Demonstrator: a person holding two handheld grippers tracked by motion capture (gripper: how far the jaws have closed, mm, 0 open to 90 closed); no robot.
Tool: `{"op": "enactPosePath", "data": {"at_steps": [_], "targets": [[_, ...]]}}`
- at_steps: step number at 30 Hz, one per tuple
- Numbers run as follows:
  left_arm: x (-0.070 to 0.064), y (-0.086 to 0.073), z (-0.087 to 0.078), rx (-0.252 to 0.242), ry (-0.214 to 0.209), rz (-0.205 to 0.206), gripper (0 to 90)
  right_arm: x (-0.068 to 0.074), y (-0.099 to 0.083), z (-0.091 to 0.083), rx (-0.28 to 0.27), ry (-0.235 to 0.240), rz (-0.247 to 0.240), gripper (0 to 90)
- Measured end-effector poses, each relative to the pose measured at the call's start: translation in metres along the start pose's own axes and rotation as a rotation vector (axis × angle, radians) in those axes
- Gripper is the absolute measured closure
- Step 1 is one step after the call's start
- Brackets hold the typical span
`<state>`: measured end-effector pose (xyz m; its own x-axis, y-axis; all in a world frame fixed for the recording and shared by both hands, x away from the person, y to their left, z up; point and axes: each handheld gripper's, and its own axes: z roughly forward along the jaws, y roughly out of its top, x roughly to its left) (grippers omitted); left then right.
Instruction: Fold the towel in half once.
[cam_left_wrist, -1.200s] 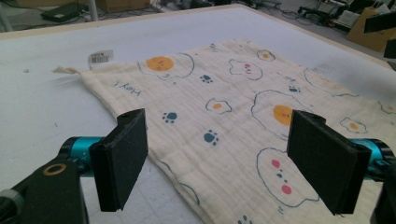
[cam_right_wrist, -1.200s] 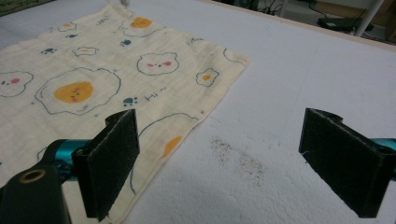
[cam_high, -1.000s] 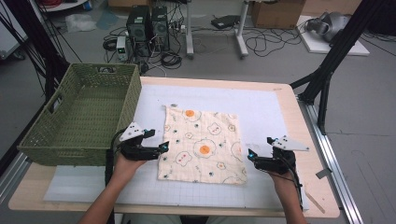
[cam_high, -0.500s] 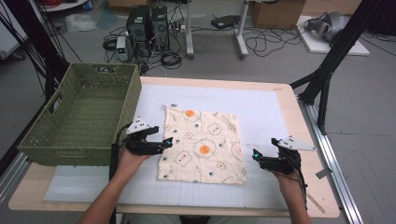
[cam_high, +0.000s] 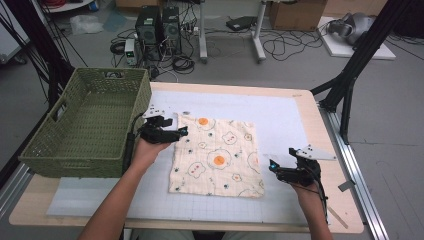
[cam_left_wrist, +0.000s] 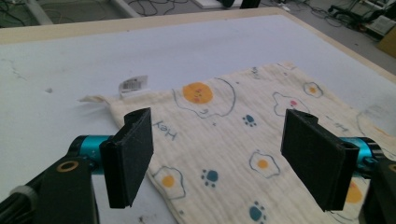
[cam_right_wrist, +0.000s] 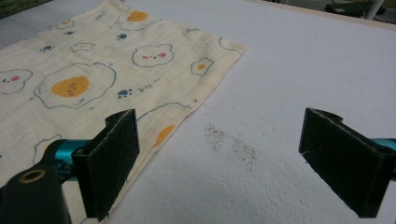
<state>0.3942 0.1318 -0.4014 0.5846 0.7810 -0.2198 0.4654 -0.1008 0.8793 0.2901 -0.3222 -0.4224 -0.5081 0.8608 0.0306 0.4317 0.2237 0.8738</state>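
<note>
A green basket (cam_high: 85, 125) sits just outside my left gripper (cam_high: 181, 132); the egg-print cloth (cam_high: 217, 157) lies flat between both tongs. Left jaws gape wide over its far corner, my right gripper (cam_high: 272, 166) equally wide beside its near edge. Best pinch one layer, low. The left gripper view reveals a label (cam_left_wrist: 133, 84) at the hem.
</note>
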Motion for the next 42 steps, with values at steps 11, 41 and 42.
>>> {"op": "enactPosePath", "data": {"at_steps": [11, 41, 42], "targets": [[0.014, -0.006, 0.033, 0.114, 0.100, 0.014, 30.6, 0.002, 0.000, 0.003, 0.006, 0.011, -0.002, 11.5], [0.024, -0.013, 0.073, 0.209, 0.170, 0.114, 69.3, 0.006, 0.008, 0.021, 0.049, 0.044, -0.006, 11.5], [0.023, -0.013, 0.073, 0.209, 0.149, 0.124, 77.9, 0.007, 0.008, 0.022, 0.049, 0.043, -0.004, 11.6]]}}
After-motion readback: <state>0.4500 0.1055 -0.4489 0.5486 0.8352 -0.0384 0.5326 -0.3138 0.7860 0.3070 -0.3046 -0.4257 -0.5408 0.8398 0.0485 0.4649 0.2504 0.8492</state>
